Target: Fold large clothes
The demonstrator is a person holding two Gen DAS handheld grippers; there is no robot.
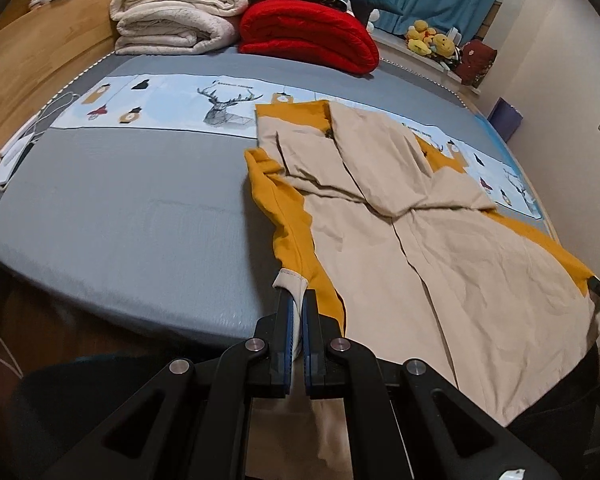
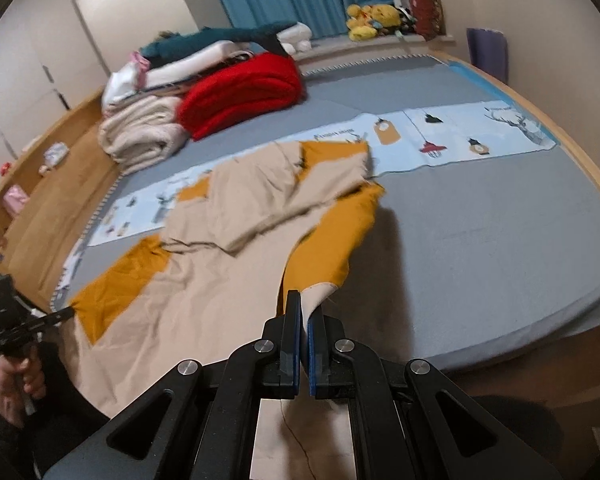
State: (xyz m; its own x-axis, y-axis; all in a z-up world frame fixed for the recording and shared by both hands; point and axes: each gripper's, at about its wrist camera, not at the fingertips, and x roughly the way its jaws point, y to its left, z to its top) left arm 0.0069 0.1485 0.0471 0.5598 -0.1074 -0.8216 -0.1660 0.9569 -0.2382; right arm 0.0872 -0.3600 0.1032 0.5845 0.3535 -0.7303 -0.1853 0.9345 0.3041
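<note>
Folding the beige and mustard garment (image 1: pixel 440 248) spread on the grey bed (image 1: pixel 120 220) is best done by carrying both near hem corners evenly toward the collar end. The left gripper (image 1: pixel 297 300) and right gripper (image 2: pixel 305 312) are each clamped on a corner, so equal height and tension should be kept.

Each wrist camera looks forward and steeply down along its own gripper fingers, close above the bed's near edge. Both views share the grey bed (image 1: pixel 120 208) (image 2: pixel 480 240) (including the beige-and-mustard garment (image 1: pixel 440 248) (image 2: pixel 204 264)).
</note>
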